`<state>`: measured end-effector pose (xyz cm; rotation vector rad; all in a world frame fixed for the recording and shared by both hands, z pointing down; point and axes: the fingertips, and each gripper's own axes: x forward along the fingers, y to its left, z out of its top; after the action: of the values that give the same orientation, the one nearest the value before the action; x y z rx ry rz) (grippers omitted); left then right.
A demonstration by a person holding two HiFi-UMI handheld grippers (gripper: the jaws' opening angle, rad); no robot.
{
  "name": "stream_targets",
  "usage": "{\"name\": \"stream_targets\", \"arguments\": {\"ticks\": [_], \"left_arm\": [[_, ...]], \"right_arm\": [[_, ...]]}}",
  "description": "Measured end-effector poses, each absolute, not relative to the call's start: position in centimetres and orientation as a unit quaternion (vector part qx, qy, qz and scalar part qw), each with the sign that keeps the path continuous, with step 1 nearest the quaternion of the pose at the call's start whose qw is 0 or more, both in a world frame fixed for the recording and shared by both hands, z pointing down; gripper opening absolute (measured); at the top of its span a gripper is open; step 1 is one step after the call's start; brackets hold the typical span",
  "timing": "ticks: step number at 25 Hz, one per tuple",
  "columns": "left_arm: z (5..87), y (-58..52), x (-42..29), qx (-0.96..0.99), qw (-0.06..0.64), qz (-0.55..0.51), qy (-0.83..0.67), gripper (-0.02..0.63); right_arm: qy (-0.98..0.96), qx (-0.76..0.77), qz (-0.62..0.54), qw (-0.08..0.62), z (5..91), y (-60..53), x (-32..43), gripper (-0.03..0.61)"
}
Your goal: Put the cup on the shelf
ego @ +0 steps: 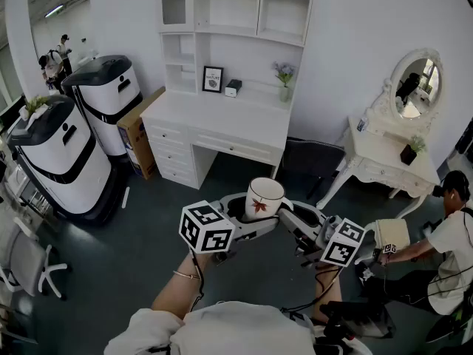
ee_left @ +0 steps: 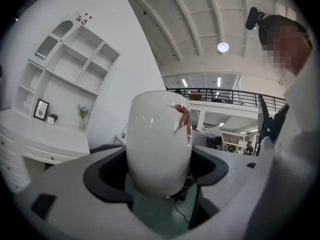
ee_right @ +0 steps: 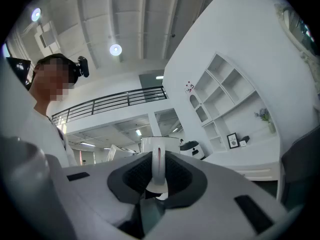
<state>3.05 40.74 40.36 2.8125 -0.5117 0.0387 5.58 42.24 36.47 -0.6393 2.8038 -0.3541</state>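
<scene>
A white cup (ego: pixel 264 197) with a red leaf print hangs upright in the air before the white desk, held from both sides. My left gripper (ego: pixel 255 211) is shut on its body; in the left gripper view the cup (ee_left: pixel 159 144) fills the gap between the dark pads (ee_left: pixel 107 176). My right gripper (ego: pixel 290 217) is shut on the handle, and the right gripper view shows that thin handle (ee_right: pixel 157 166) pinched between the jaws. The white shelf unit (ego: pixel 236 9) rises above the desk, farther off, with bare compartments; it also shows as shelves (ee_left: pixel 75 64) and shelves (ee_right: pixel 220 99).
On the desk (ego: pixel 214 120) stand a picture frame (ego: pixel 213 78), a small box and a vase of flowers (ego: pixel 284 87). Two white-and-black machines (ego: pixel 59 154) and a cardboard box (ego: pixel 140 135) are at the left. A vanity table (ego: pixel 392 157) and a seated person (ego: pixel 451 242) are at the right.
</scene>
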Motion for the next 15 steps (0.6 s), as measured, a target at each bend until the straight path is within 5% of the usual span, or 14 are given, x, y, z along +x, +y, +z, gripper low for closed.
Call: {"name": "stream_targets", "arguments": {"ticks": [15], "left_arm": [[41.0, 40.0, -1.1, 0.971, 0.149, 0.011, -0.188, 0.354]], "right_arm": [[0.962, -0.208, -0.134, 0.118, 37.0, 41.5, 1.5, 0.074]]}}
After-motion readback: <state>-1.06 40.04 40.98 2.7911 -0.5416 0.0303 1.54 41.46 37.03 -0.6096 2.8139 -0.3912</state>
